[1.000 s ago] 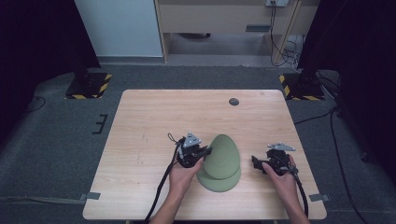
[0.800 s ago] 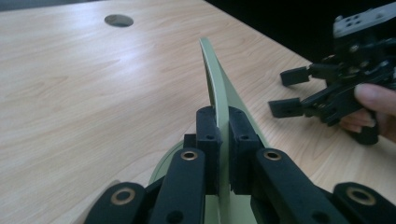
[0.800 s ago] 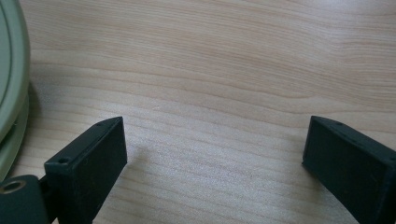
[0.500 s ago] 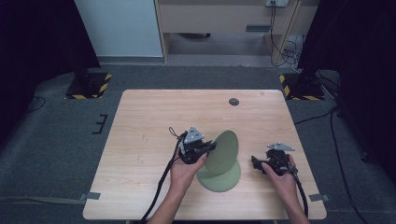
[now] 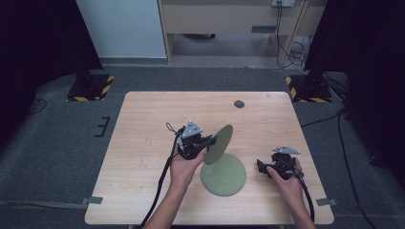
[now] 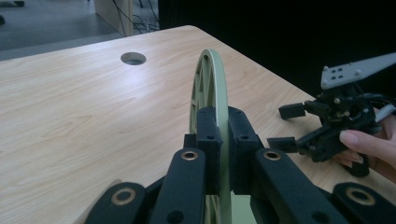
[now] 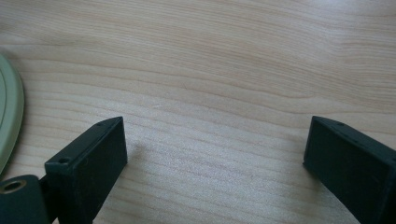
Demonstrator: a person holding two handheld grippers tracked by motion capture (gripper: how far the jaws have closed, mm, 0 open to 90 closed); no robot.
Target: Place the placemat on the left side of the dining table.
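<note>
Jaws of the left gripper (image 5: pixel 210 141) clamped on the rim of a green plate (image 5: pixel 218 143) held tilted on edge above the wooden table (image 5: pixel 143 143), second green plate (image 5: pixel 223 174) lying flat beneath, right gripper (image 5: pixel 260 166) resting just beside it, jaws spread wide apart.

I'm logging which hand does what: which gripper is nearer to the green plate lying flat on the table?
Left. The left gripper hangs just above the flat plate's left edge, clamping a second, upright plate. The right gripper sits open on the table, apart from its right rim.
</note>
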